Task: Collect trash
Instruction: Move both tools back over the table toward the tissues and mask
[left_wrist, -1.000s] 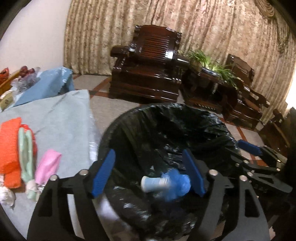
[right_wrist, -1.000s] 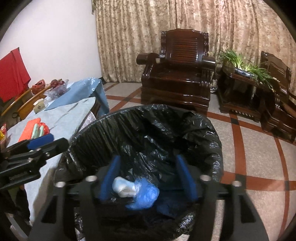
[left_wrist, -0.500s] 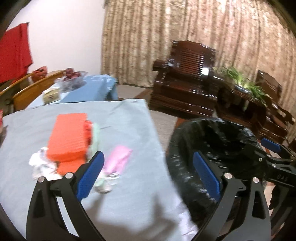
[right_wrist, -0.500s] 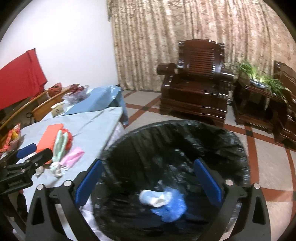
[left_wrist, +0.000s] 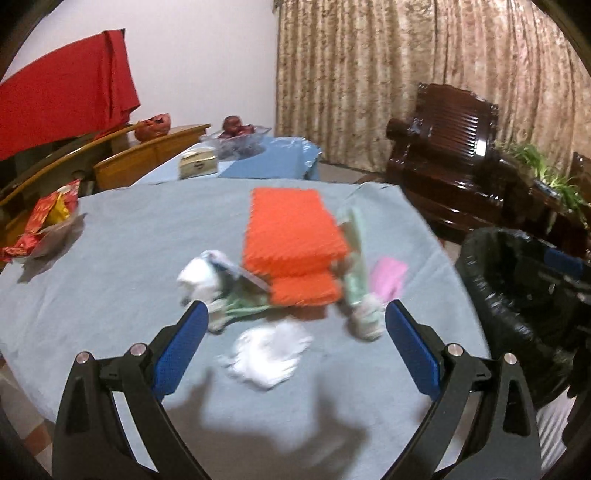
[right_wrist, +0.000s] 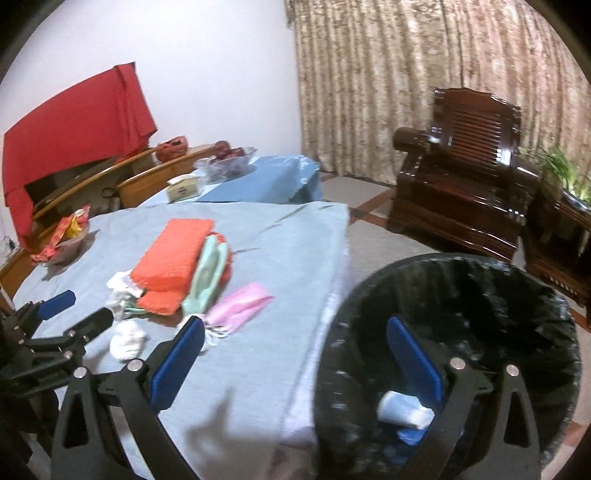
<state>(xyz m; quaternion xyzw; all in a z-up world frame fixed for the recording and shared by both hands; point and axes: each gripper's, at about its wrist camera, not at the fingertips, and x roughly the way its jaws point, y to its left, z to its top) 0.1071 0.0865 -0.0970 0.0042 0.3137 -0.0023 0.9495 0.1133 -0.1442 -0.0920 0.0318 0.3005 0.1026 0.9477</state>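
My left gripper (left_wrist: 295, 343) is open and empty above the grey-blue tablecloth (left_wrist: 129, 258), just short of a crumpled white tissue (left_wrist: 267, 350). Beyond it lie another white wad (left_wrist: 197, 278), an orange pad stack (left_wrist: 291, 236), pale green wrappers (left_wrist: 354, 258) and a pink wrapper (left_wrist: 388, 275). My right gripper (right_wrist: 295, 354) is open and empty over the table edge beside the black-lined trash bin (right_wrist: 517, 295), which holds a white tube (right_wrist: 404, 410) and a blue scrap. The left gripper (right_wrist: 74, 310) shows in the right wrist view, near the tissue (right_wrist: 127, 338).
A red snack packet on a dish (left_wrist: 44, 229) sits at the table's left. A blue-covered table with a box (left_wrist: 197, 164) and fruit bowl (left_wrist: 238, 136) stands behind. Dark wooden armchairs (right_wrist: 465, 184) and a plant stand beyond the bin.
Both grippers have swung left from over the bin toward the table. The left one now faces the trash pile; both opened wider.
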